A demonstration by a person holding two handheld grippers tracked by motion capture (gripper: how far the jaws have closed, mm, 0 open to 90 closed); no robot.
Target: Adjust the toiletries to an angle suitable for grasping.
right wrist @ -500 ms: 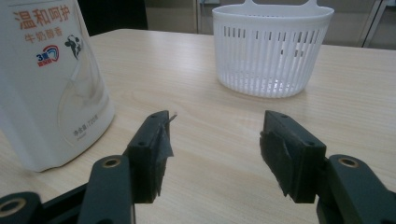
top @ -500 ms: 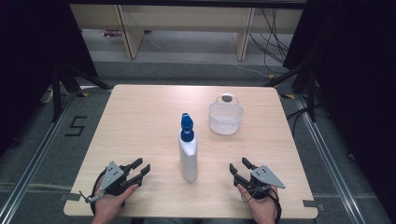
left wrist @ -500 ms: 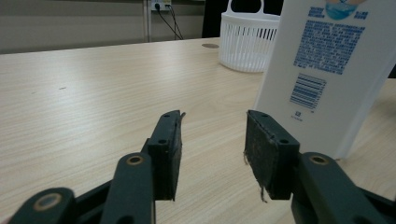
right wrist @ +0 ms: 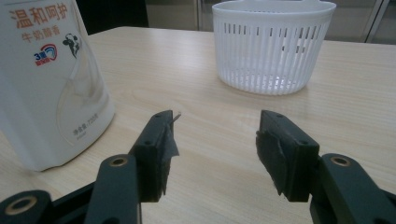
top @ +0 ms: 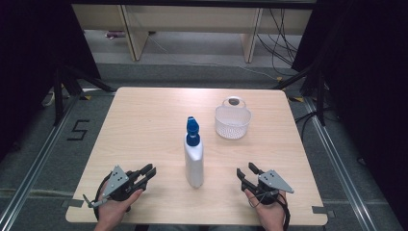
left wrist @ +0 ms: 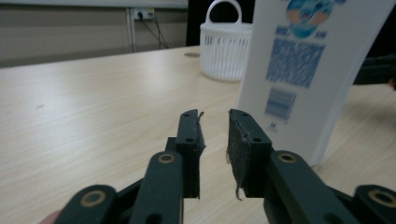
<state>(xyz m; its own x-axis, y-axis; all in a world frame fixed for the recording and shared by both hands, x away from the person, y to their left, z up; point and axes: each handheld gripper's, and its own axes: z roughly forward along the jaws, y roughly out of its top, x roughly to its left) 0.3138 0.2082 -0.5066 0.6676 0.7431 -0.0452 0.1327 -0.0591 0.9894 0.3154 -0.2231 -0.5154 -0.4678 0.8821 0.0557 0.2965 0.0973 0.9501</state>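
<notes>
High view: a white bottle (top: 194, 161) with a blue cap (top: 192, 131) stands upright near the middle of the wooden desk (top: 144, 125). A white slatted basket (top: 233, 121) with a loop handle sits behind it and to its right, well apart from it.

The left hand-held gripper (top: 148, 172) lies low at the desk's near left corner, held in the person's left hand (top: 113, 211); its jaws point toward the bottle. The right hand-held gripper (top: 246, 174) lies at the near right, in the right hand (top: 269, 211).

Left gripper view: the jaws stand a narrow gap apart, holding nothing; the bottle's printed label (left wrist: 294, 60) is just beyond them to the right.

Right gripper view: the jaws are spread wide and empty; the bottle is at left, the basket ahead.
</notes>
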